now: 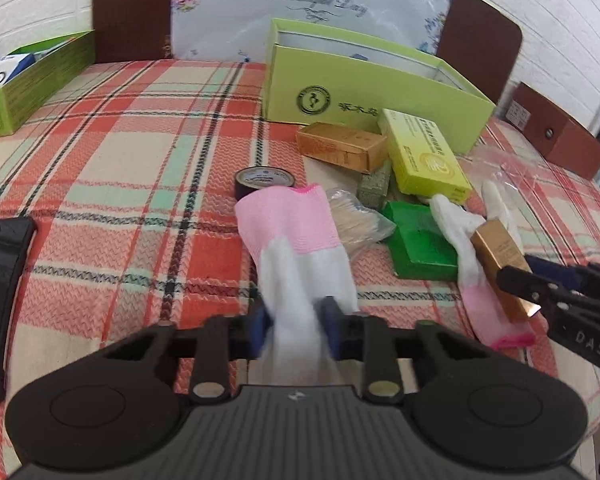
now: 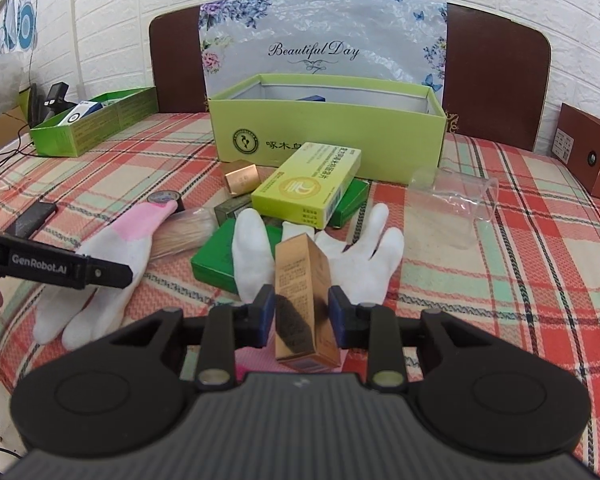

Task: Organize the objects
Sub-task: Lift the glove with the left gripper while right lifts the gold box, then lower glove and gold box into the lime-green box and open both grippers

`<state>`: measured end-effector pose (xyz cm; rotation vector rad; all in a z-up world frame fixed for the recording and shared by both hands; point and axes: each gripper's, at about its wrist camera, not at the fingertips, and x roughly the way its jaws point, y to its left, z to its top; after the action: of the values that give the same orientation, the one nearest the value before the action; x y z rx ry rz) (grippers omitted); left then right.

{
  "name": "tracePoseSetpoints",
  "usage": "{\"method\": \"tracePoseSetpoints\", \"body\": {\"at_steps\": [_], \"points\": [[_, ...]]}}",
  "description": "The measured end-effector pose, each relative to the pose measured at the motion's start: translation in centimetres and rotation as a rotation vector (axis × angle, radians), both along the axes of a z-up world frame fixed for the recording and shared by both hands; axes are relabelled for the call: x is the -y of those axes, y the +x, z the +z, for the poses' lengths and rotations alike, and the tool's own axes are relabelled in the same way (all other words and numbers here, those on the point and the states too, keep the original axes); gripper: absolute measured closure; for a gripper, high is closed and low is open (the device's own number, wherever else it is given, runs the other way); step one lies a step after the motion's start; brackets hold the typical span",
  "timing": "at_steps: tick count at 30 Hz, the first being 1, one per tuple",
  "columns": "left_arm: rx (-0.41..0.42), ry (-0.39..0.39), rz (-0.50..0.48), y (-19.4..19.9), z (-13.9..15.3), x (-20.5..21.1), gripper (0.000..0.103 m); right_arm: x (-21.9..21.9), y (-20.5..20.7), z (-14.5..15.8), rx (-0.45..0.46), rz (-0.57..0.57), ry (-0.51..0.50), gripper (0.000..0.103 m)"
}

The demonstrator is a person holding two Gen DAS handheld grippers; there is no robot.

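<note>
My left gripper (image 1: pixel 295 322) is shut on the fingers of a white glove with a pink cuff (image 1: pixel 292 236), which also shows in the right wrist view (image 2: pixel 116 248). My right gripper (image 2: pixel 300 316) is shut on a slim gold-brown box (image 2: pixel 302 296), seen from the side in the left wrist view (image 1: pixel 500 264). Under it lies a second white glove (image 2: pixel 360 256). A heap lies beyond: a yellow-green medicine box (image 2: pixel 308 184), a flat green box (image 2: pixel 216 256), a brown carton (image 1: pixel 342 146), a black tape roll (image 1: pixel 260 180), and a bag of toothpicks (image 1: pixel 356 216).
A large open light-green box (image 2: pixel 332 120) stands behind the heap. Another open green box (image 2: pixel 96 120) with small packets sits at the far left. A clear plastic cup (image 2: pixel 452 204) lies on its side at right. A black flat item (image 1: pixel 0 280) lies at left. A brown box (image 2: pixel 588 152) is far right.
</note>
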<state>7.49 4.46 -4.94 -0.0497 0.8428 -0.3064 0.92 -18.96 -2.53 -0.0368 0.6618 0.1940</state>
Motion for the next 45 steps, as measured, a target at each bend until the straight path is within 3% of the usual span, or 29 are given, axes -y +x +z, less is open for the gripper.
{"method": "tracePoseSetpoints", "body": {"at_steps": [5, 16, 21, 24, 29, 37, 45], "points": [[-0.02, -0.031, -0.004, 0.0, 0.4, -0.1, 0.093, -0.2, 0.1, -0.2, 0.006, -0.002, -0.007, 0.074], [0.045, -0.148, -0.05, 0.1, 4.4, -0.4, 0.095, 0.7, -0.5, 2.0, 0.052, -0.013, 0.053, 0.08], [0.127, -0.129, -0.072, 0.3, 6.8, -0.1, 0.095, 0.9, -0.5, 3.1, 0.082, -0.011, 0.054, 0.08], [0.15, -0.124, -0.083, 0.1, 7.3, 0.1, 0.095, 0.9, -0.1, 2.8, 0.051, 0.004, 0.037, 0.08], [0.123, -0.133, -0.098, 0.0, 6.7, 0.6, 0.095, 0.6, 0.2, 0.6, -0.031, 0.004, 0.028, 0.079], [0.139, -0.137, -0.11, 0.8, 7.4, 0.8, 0.095, 0.3, 1.2, -0.6, -0.051, 0.016, 0.009, 0.079], [0.273, -0.109, -0.148, 4.7, 12.1, 2.5, 0.095, 1.0, 2.2, 5.0, 0.116, 0.034, 0.038, 0.08]]}}
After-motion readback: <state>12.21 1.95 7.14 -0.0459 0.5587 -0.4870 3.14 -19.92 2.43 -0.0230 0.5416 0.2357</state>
